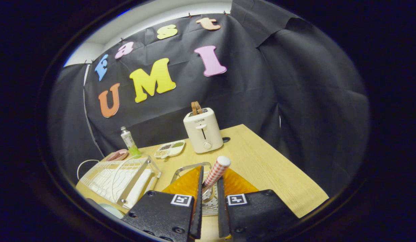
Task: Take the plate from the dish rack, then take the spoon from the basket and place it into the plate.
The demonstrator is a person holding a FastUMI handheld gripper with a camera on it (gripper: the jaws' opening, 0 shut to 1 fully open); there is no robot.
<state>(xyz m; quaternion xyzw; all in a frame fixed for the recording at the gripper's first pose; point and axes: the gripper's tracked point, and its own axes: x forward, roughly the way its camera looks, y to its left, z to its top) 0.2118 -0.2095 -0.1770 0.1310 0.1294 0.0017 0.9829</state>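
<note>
Now gripping the spoon (216,172) by its red-and-white checked handle, both fingers (198,188) of the gripper (209,188) pressing on it from either side, jaws nearly together. Handle tilting up and away beyond the fingertips, ending in a white rounded cap. Spoon's lower end running down between the fingers, hidden there. Hovering right over the basket (191,183), an orange-walled one with a metal rim and a perforated metal floor showing in the gap between the fingers. Sitting beside the basket, the white wire dish rack (120,179) with its clear tray. Peeking out just beneath the rack's near corner, a pale rounded edge, possibly the plate (110,209), too little showing for being sure. Standing farther back on the wooden table (271,174): a cream toaster (203,130) with a brown strap on top, a divided snack tray (169,149), a small bottle (128,138) and a pink dish (117,155).
</note>
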